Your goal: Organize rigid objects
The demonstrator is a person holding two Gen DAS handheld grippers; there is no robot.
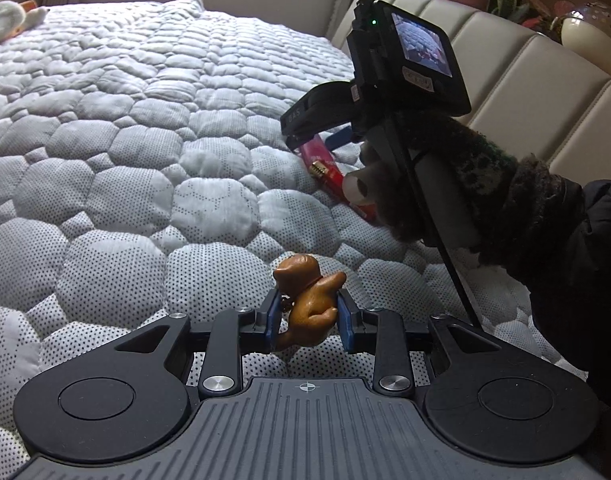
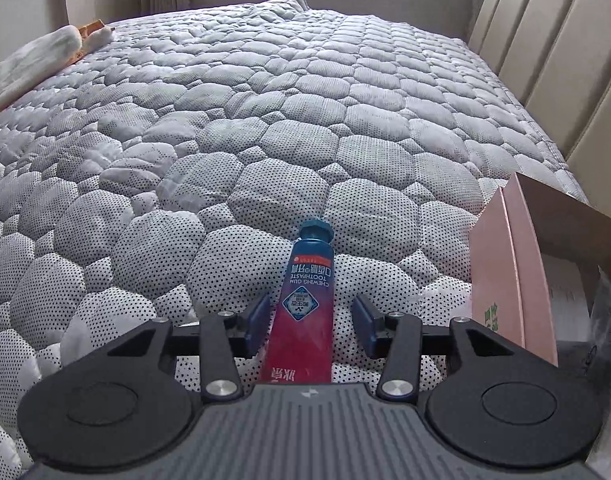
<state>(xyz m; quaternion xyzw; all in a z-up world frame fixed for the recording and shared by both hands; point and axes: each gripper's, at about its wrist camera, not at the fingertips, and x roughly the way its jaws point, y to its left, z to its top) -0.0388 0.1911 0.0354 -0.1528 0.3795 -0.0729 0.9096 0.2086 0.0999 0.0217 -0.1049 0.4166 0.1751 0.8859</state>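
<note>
The left tool (image 1: 307,316) is clamped on a small brown figurine (image 1: 309,300), its blue pads pressing on both flanks so the toy is carried above the bed (image 1: 125,140) rather than resting on the quilt. That grip looks like a way to keep one item in hand while the other hand fetches the next.

The right tool (image 2: 311,322) stands partly open, and its pads are clear of the toothpaste tube (image 2: 307,300) that lies between them. The tube lies flat on the quilt, its blue cap pointing to 12 o'clock from the tool and its red tail running back under the tool's body. There is a gap at both 3 and 9 o'clock, a little narrower at 9. My guess is that the jaws straddle it ready to close on its middle.

A pink box (image 2: 505,276) stands at about 2 o'clock from the right tool, near the bed's edge, perhaps the place for collecting things.
</note>
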